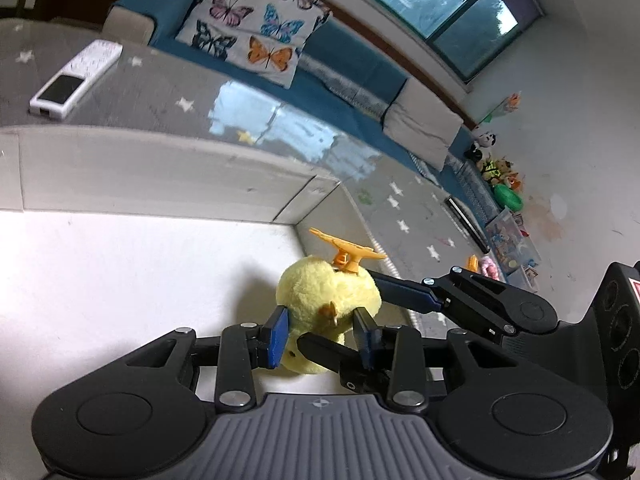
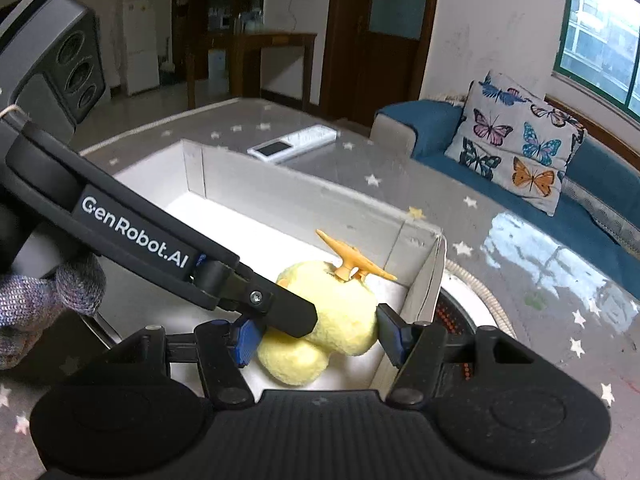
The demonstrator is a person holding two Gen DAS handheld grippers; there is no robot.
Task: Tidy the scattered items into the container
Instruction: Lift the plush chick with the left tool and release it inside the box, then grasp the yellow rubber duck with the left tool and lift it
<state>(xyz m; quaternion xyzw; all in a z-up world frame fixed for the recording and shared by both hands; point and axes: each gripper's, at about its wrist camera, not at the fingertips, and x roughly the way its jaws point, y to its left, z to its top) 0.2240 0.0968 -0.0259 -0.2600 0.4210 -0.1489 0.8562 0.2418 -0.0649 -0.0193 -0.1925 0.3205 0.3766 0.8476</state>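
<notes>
A yellow plush chick (image 1: 328,296) with an orange propeller (image 1: 346,250) on its head sits low inside the white cardboard box (image 1: 160,176), near a corner. My left gripper (image 1: 320,336) is shut on the chick's body, a blue pad pressed on each side. From the right, the right gripper's fingers (image 1: 404,290) reach around the same toy. In the right wrist view my right gripper (image 2: 318,340) squeezes the plush chick (image 2: 344,312) between its pads, by the box (image 2: 280,196) corner. One of the left gripper's fingers (image 2: 280,308) crosses in front.
The box stands on a grey, star-patterned table cover (image 2: 400,176). A white remote (image 1: 76,76) lies beyond the box. A blue sofa with a butterfly cushion (image 2: 520,140) is behind. Small toys (image 1: 500,172) lie on the floor by the wall. A gloved hand (image 2: 40,300) holds the left gripper.
</notes>
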